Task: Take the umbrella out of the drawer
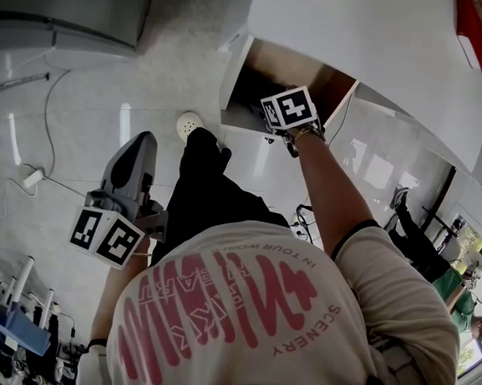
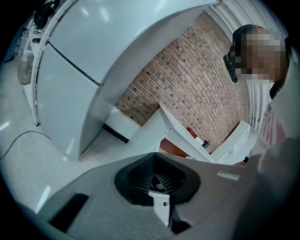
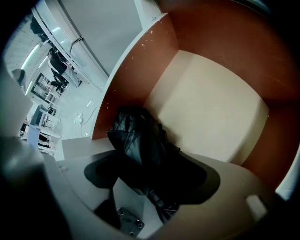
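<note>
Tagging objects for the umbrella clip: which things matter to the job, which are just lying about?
Job: black folded umbrella; open white drawer with brown inner walls; right tongs, closed on the umbrella.
Lying about: white power plug and cable; red brick wall; left tongs, shut, empty.

Bright, even light fills the head view, with glare streaks on the glossy floor (image 1: pixel 95 88); the inside of the drawer (image 1: pixel 286 65) sits in deep shadow; both gripper views bow strongly and go black at the corners; the umbrella (image 3: pixel 138 140) shows as a dark, low-detail mass.
</note>
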Action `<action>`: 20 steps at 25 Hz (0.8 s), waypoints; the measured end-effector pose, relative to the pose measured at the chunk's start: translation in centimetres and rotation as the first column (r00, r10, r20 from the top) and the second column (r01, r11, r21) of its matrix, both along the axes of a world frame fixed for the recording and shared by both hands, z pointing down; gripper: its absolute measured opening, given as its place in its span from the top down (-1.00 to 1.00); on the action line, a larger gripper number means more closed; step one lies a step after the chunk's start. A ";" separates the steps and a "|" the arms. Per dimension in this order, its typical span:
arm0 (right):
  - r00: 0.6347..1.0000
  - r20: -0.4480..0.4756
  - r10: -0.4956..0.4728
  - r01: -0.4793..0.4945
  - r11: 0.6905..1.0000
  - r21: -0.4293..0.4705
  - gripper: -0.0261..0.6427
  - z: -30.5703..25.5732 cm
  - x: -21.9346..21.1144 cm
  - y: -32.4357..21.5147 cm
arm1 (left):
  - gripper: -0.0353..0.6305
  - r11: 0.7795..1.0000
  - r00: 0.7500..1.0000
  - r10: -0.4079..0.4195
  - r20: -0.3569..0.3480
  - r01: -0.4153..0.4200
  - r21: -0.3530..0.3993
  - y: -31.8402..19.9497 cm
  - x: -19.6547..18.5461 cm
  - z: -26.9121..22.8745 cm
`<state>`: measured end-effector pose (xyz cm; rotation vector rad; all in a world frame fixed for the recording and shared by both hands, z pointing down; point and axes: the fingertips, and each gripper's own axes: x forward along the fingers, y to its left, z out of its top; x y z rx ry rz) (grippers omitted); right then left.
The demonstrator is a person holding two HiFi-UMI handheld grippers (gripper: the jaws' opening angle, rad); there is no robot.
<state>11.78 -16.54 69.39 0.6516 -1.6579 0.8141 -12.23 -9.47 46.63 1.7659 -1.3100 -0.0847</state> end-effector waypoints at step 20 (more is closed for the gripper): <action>0.991 -0.109 -0.081 0.068 0.991 -0.118 -0.22 1.8 0.2 0.3 | 0.88 1.000 1.000 0.010 -0.012 -0.010 0.008 -3.1 1.3 -0.5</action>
